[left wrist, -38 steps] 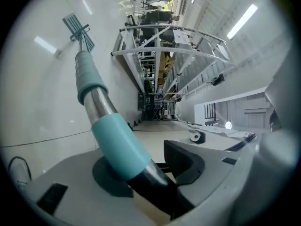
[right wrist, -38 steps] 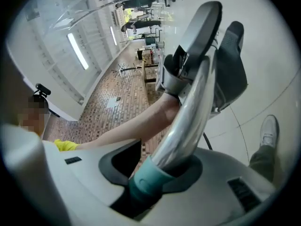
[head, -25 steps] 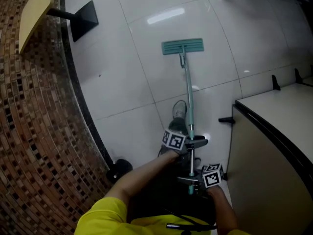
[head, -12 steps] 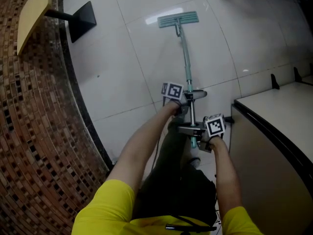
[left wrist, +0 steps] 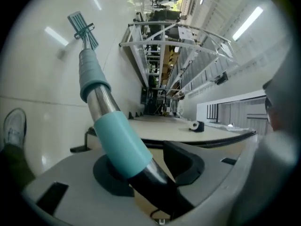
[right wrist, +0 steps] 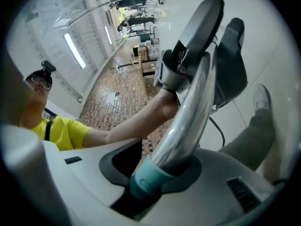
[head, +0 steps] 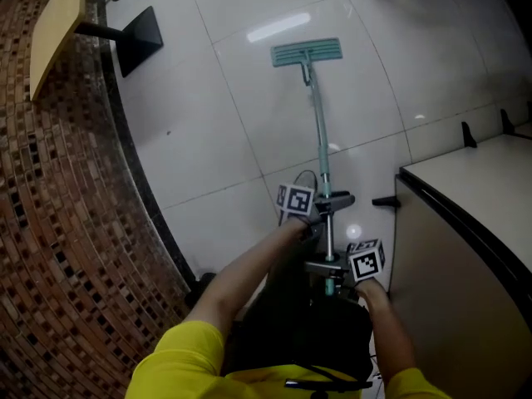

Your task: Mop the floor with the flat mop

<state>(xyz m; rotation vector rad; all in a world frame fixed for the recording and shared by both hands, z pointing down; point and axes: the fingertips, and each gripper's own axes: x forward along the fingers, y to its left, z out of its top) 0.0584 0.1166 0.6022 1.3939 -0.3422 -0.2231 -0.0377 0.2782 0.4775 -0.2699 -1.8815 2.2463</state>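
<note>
Left gripper and right gripper have fingers clamped on the pole of the flat mop. Its head has slid nearer across the floor since half a second ago — likely a return stroke, mopping mid-way.

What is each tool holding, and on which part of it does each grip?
Both hold the flat mop by its handle: the left tool farther down, on a teal sleeve; the right tool at the teal top end.
</note>
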